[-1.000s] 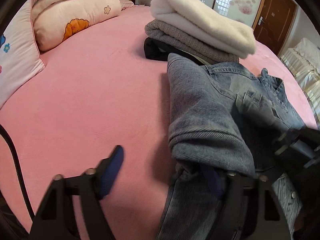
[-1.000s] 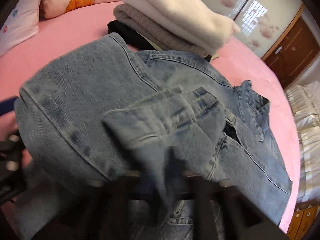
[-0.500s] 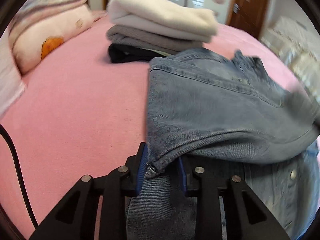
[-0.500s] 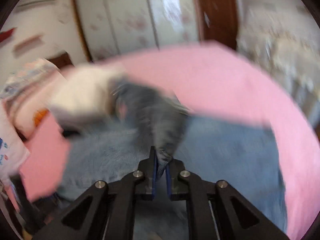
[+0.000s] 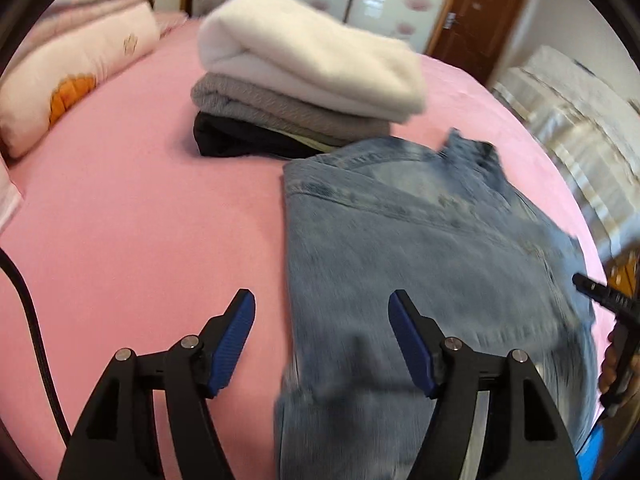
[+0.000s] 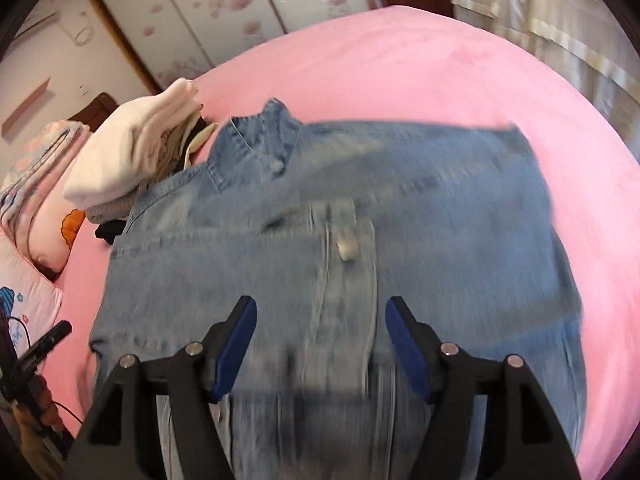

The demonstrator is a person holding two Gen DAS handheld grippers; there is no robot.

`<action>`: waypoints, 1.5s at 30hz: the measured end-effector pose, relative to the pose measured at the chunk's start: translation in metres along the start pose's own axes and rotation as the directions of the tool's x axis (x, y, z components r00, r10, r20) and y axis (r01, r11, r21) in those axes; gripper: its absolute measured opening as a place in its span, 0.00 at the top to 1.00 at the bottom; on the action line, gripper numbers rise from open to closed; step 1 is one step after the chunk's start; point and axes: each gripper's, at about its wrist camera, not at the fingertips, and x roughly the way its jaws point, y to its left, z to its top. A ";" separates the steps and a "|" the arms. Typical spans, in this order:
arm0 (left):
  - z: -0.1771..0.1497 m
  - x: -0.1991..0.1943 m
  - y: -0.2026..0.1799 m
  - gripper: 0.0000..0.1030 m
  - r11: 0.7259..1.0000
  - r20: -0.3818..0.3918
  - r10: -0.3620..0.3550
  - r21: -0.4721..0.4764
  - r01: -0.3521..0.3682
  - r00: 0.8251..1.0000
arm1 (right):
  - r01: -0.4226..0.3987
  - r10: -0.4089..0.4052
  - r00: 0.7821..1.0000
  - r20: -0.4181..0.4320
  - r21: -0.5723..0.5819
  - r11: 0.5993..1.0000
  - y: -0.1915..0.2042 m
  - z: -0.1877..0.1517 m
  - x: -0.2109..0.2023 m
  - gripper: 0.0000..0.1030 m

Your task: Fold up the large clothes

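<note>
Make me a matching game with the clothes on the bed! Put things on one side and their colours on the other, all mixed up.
Things:
1. Jacket
2. Top of the pile
3. Middle of the pile
4. Bottom of the pile

Colours:
A. Black
B. White
C. Blue denim
D. Grey

Pairs: 1-C, 2-B, 3-D, 4-A
</note>
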 end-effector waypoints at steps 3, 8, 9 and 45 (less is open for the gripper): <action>0.025 0.040 0.010 0.34 1.000 -0.050 0.014 -0.028 -0.015 0.999 | 0.006 -0.006 1.000 -0.016 -0.047 0.999 0.002 0.025 0.033 0.35; 0.046 0.092 0.022 0.34 0.998 -0.127 0.013 -0.052 -0.020 0.992 | -0.002 -0.004 0.998 -0.064 -0.108 0.994 -0.006 0.046 0.074 0.35; 0.049 0.097 0.024 0.34 0.998 -0.135 -0.004 -0.060 -0.004 0.991 | 0.000 -0.010 0.997 -0.077 -0.131 0.991 -0.007 0.045 0.080 0.35; 0.060 0.046 0.017 0.75 0.990 -0.001 0.024 -0.139 -0.024 1.000 | 0.238 -0.196 0.964 0.183 -0.254 0.937 0.057 0.045 0.030 0.54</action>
